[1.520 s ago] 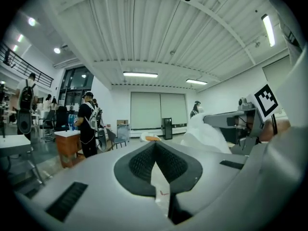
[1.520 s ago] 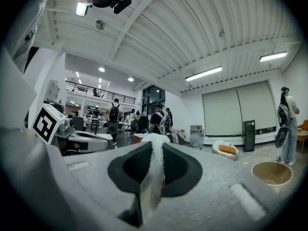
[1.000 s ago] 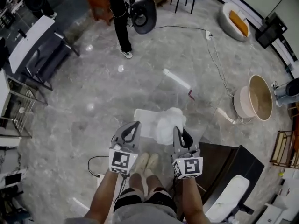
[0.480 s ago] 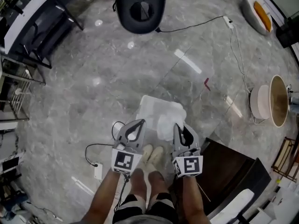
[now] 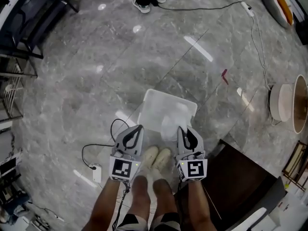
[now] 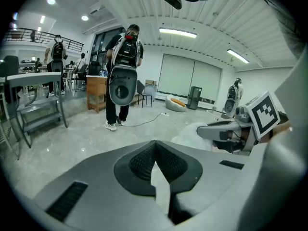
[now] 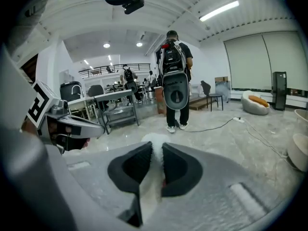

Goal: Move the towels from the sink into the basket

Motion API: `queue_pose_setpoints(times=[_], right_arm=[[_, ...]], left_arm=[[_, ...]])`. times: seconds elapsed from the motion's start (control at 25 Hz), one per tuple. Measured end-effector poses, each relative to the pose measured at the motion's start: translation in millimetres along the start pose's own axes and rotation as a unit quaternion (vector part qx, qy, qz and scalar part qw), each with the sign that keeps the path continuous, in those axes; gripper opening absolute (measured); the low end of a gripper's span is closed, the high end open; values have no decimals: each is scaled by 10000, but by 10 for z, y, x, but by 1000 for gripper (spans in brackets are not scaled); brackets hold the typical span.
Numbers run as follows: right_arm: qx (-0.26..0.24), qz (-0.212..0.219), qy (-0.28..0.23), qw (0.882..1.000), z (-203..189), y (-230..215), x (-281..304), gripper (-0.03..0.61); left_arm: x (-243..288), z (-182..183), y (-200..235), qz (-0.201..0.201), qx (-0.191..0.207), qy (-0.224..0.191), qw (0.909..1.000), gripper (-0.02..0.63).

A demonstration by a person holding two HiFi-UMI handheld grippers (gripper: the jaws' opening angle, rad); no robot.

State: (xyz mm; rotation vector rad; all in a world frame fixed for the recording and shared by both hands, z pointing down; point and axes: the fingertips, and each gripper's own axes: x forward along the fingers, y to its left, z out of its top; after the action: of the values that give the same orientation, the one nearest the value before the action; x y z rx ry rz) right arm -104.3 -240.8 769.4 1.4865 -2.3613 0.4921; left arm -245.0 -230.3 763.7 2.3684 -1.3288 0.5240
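Both grippers have dropped since the last frame, and the towel [image 5: 172,121] is now down at the basket [image 5: 151,96], on its right side. The right gripper [image 5: 184,130] is clamped on the towel to carry it in. The left gripper [image 5: 134,131] has its jaws together and empty, so it's just tagging along. Release looks due.
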Motion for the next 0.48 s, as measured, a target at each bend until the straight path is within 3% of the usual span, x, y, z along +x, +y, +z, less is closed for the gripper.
queue_pose_setpoints(times=[0.2,0.48], right_arm=[[-28,5,271,9996,-723,-134,356,43],[-66,50,548,9985,-1708,-218,807,44]], left_arm=[[348,-589,63,44,-316,265,9991,9],[847,-1400,117,-7,-176,458,9988,9]])
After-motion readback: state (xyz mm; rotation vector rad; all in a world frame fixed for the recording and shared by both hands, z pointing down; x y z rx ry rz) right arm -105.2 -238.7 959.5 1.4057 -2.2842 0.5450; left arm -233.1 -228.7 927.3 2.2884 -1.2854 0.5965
